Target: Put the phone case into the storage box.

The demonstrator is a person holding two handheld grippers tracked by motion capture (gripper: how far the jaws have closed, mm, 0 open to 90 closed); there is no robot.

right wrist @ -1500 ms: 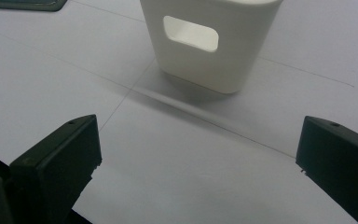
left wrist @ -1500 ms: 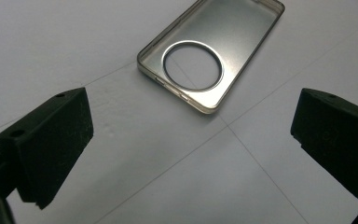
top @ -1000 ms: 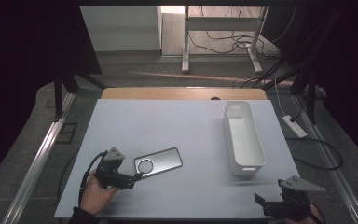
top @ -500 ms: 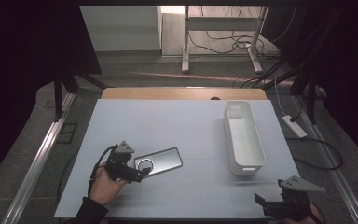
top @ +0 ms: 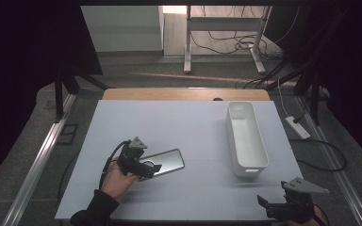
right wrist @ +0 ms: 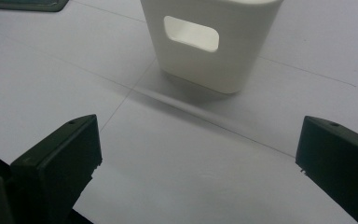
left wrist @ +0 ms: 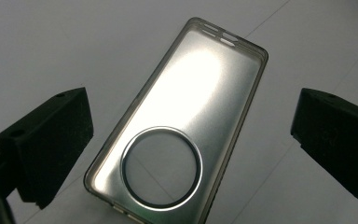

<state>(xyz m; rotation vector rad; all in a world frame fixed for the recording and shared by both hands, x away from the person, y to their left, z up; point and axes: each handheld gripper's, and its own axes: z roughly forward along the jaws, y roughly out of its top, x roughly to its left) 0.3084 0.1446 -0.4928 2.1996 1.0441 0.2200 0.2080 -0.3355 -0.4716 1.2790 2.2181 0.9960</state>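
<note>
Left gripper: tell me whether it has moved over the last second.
Yes. The left gripper moved right, toward the white bin, and now sits over the phone case.

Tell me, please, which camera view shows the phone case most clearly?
The left gripper view: the clear phone case lies close between the open left tool, its round cutout and rim plain. The high view shows it small on the table. The right gripper view catches just a corner.

1 phone case [top: 164, 163], 1 white bin [top: 246, 139].
</note>
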